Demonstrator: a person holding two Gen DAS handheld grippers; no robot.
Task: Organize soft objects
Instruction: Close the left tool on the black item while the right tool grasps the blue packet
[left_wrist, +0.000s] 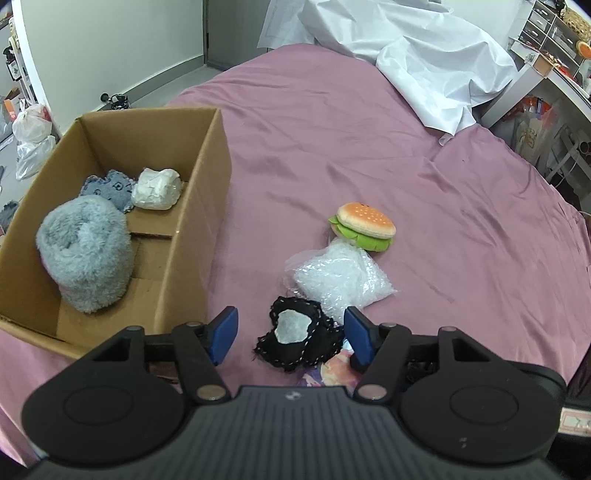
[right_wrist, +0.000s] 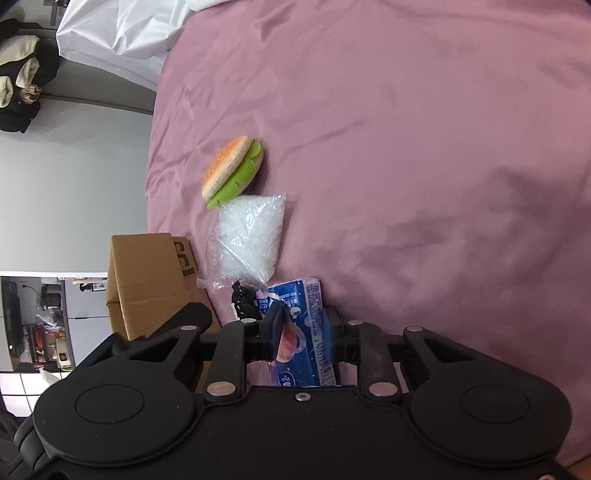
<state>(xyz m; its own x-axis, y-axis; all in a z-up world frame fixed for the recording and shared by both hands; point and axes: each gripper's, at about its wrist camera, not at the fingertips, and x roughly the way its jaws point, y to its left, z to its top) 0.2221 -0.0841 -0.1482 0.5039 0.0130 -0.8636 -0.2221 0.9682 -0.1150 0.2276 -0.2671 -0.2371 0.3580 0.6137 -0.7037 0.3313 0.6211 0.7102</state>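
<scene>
Both tongs sit low over the bed, and I place everything from the cardboard box (left_wrist: 192, 229). My left tongs (left_wrist: 290, 338) are released, blue pads spread either side of a black cloth piece (left_wrist: 299, 343) with white stitching and a pale patch, which lies on the pink bedsheet (left_wrist: 443, 221) just beside the box's near corner; the pads are not pressing it. My right tongs (right_wrist: 301, 332) are clenched on a blue tissue packet (right_wrist: 301, 325), which lies just past the black cloth from the box.

Further from the box than the cloth lies a clear bag of white beads (left_wrist: 338, 278), touching the cloth's far edge, and beyond it a plush burger (left_wrist: 364, 227) rests against the bag. Inside the box already are a fluffy grey roll (left_wrist: 86, 254), a small grey cloth (left_wrist: 109, 190) and a white wad (left_wrist: 157, 188).

I judge the black cloth to be light and limp: it will sag and fold, so I would pinch it through the bunched middle, not a thin edge. The tissue packet looks light with a slick wrapper, squashy enough to grip across its width. The bead bag will likely shift and slip.
</scene>
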